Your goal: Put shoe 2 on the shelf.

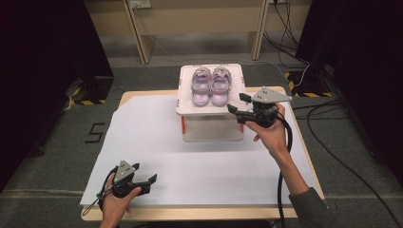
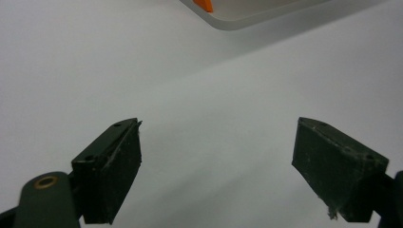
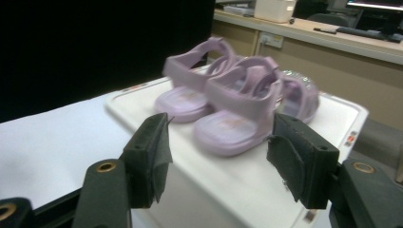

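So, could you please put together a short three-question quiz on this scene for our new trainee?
1. True or false: the pair of purple sandals lies on the bare table.
2. Which gripper is nearer the sandals? A) left gripper B) right gripper
3. Fill in: the white box has a latch of the colour ____.

Key:
1. False: they stand side by side on the lid of the white box.
2. B: the right gripper hangs at the box's right edge with open jaws and nothing between them; the left gripper, also open, rests near the table's front edge.
3. Orange.
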Demonstrator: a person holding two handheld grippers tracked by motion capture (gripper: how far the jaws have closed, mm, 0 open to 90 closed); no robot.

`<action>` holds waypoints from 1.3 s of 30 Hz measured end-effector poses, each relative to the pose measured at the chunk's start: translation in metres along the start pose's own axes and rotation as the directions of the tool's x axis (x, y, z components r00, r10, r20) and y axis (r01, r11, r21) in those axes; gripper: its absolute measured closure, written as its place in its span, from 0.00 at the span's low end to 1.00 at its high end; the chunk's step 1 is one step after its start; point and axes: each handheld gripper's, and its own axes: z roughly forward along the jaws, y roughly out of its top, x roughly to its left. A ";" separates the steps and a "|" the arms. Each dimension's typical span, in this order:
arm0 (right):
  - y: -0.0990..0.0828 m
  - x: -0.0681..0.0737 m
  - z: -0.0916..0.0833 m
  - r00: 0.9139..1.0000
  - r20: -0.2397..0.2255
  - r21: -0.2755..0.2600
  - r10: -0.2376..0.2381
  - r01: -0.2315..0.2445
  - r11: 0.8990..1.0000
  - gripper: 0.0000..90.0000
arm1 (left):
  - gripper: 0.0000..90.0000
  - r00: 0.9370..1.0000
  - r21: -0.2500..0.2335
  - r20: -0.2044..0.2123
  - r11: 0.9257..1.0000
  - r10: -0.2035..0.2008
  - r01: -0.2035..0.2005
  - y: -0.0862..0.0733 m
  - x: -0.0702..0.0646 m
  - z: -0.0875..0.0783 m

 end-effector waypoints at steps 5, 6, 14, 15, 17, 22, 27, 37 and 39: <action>-0.016 0.013 -0.006 1.000 -0.024 0.007 -0.018 0.018 1.000 0.42 | 0.18 1.000 0.001 -0.001 1.000 0.002 -0.002 0.000 0.000 0.000; -0.020 0.016 -0.007 0.999 -0.033 0.009 -0.010 0.010 1.000 0.42 | 0.18 1.000 -0.002 -0.001 1.000 -0.001 0.001 0.000 0.000 0.000; -0.042 0.025 -0.005 0.999 -0.050 0.053 -0.006 0.009 0.999 0.40 | 0.18 1.000 -0.002 0.010 1.000 0.012 -0.012 0.001 -0.002 0.001; -0.044 0.026 -0.005 0.999 -0.054 0.058 -0.009 0.012 0.998 0.40 | 0.18 1.000 -0.002 0.009 1.000 0.012 -0.012 0.001 -0.002 0.001; -0.048 0.030 -0.006 0.998 -0.062 0.063 -0.004 0.008 0.998 0.39 | 0.18 1.000 -0.003 0.008 1.000 0.007 -0.007 0.001 -0.001 0.000; -0.056 0.039 -0.009 0.997 -0.079 0.079 0.005 0.001 0.997 0.39 | 0.18 1.000 -0.006 0.007 1.000 0.005 -0.005 0.001 0.000 0.000; -0.064 0.050 -0.010 0.994 -0.107 0.081 0.004 0.005 0.997 0.39 | 0.18 1.000 -0.002 0.011 1.000 0.010 -0.010 0.001 -0.002 0.001; -0.090 0.067 0.000 0.985 -0.174 0.143 0.013 0.012 0.990 0.37 | 0.18 1.000 -0.001 -0.001 1.000 0.001 -0.001 -0.003 0.002 -0.003; -0.096 0.070 0.003 0.982 -0.186 0.153 0.014 0.015 0.988 0.36 | 0.18 1.000 0.000 0.001 1.000 0.005 -0.005 -0.002 0.001 -0.004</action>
